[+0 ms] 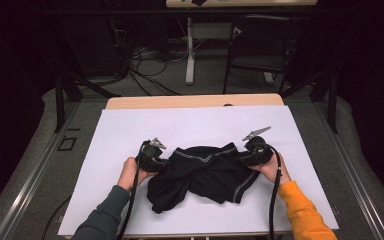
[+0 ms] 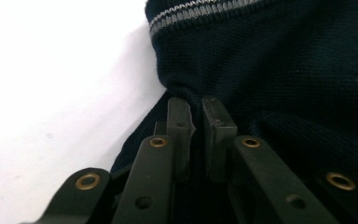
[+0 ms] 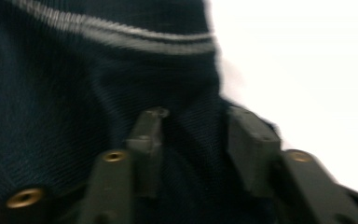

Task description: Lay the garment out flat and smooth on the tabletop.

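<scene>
A dark navy knit garment (image 1: 205, 175) lies crumpled on the white sheet (image 1: 130, 130) that covers the table, nearer the table's near edge than its far edge and roughly midway between the left and right edges. Grey-white stripes run along its ribbed trim (image 2: 200, 11); no brand, label or lettering can be read on the cloth or on anything else here.

The left tongs (image 1: 161, 163) sit at the garment's left end, held in the person's left hand (image 1: 130, 172). In the left gripper view, the left tongs (image 2: 196, 116) are pinched almost together with a fold of the knit caught between the pads, so they have hold of the garment.

The right tongs (image 1: 241, 159) sit at the garment's right end, in the right hand (image 1: 270, 170). In the right gripper view, which is blurred, the right tongs (image 3: 193, 135) stand a little apart with a bunch of cloth filling the gap between them; whether the pads actually press on it I cannot tell.

A strip of bare wood (image 1: 195, 101) shows along the table's far edge.
</scene>
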{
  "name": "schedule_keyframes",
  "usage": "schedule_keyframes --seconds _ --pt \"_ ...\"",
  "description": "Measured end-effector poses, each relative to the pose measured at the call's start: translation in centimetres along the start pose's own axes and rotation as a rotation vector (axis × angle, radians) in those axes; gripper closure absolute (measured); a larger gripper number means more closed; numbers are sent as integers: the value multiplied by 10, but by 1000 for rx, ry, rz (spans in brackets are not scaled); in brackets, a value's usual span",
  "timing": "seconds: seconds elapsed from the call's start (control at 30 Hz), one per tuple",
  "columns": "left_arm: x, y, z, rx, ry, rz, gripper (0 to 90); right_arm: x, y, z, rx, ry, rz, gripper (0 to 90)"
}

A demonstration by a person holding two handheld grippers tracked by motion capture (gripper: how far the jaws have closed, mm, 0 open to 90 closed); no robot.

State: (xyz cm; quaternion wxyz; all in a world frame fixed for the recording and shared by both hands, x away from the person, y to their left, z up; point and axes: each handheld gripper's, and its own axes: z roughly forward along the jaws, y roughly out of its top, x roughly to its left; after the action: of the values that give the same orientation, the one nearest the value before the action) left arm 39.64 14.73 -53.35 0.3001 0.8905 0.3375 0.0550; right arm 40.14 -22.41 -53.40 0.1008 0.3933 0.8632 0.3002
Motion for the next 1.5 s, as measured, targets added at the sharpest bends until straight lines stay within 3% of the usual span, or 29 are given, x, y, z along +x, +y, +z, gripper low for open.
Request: schedule_keyframes --seconds 0.07,0.13,0.17,0.2,0.23,0.27,0.3,0.4,0.47,0.5,0.53,0.57,0.6,0.63,0.67,0.77,0.8,0.9,0.93,1.03,1.2,1.27,1.4,1.5 --pt "1 -1 -9 -26 29 10 851 6 0 -7 -13 -46 -43 850" --pt "0 -1 -27 -91 75 19 854 9 3 -21 -49 -100 -62 862" --pt "0 -1 -27 -91 75 19 855 9 3 -21 -49 -100 -62 862" --pt "-3 0 -42 -154 105 20 856 12 7 -40 -120 -136 -66 864" --pt "-4 1 -50 -188 117 23 856 15 9 -51 -159 -156 -67 865" --pt "-4 1 -50 -188 117 23 856 18 12 -62 -194 -173 -77 865" --pt "-8 4 -67 -249 144 35 856 22 13 -72 -228 -193 -88 865" --pt "-12 6 -78 -271 164 54 854 31 15 -88 -268 -215 -116 863" --pt "-12 4 -77 -242 177 63 850 37 15 -91 -257 -210 -145 857" --pt "-10 2 -70 -209 162 53 844 39 12 -79 -210 -198 -164 852" --pt "-6 -1 -59 -161 150 46 844 39 12 -79 -210 -198 -164 852" --pt "-2 -5 -47 -111 145 43 829 33 7 -56 -128 -165 -148 848" --pt "7 -13 -22 -10 128 21 813 30 3 -43 -89 -150 -138 845" --pt "7 -13 -22 -10 128 21 793 30 3 -43 -89 -150 -138 845" --pt "15 -17 -13 18 81 -8 756 24 -3 -23 -18 -140 -131 832" --pt "16 -14 -18 -5 93 -15 671 19 -6 -17 8 -116 -117 813" --pt "18 -12 -24 -25 101 -32 533 14 -5 -22 -20 -86 -96 764" --pt "21 -13 -22 -20 101 -55 462 9 -5 -29 -35 -61 -66 718" --pt "23 -13 -18 -8 92 -65 414 5 -5 -29 -44 -43 -41 635" --pt "25 -13 -8 16 76 -77 406 2 -6 -23 -33 -27 -39 576" --pt "18 -11 -4 57 67 -29 424 -3 -10 -9 -10 11 23 440" --pt "16 -12 -3 57 65 -17 464 -8 -12 -12 -31 34 59 391" --pt "14 -12 -3 61 66 -6 517 -11 -6 -25 -135 47 87 387" --pt "12 -12 0 62 67 0 551 -8 0 -24 -151 51 84 389"
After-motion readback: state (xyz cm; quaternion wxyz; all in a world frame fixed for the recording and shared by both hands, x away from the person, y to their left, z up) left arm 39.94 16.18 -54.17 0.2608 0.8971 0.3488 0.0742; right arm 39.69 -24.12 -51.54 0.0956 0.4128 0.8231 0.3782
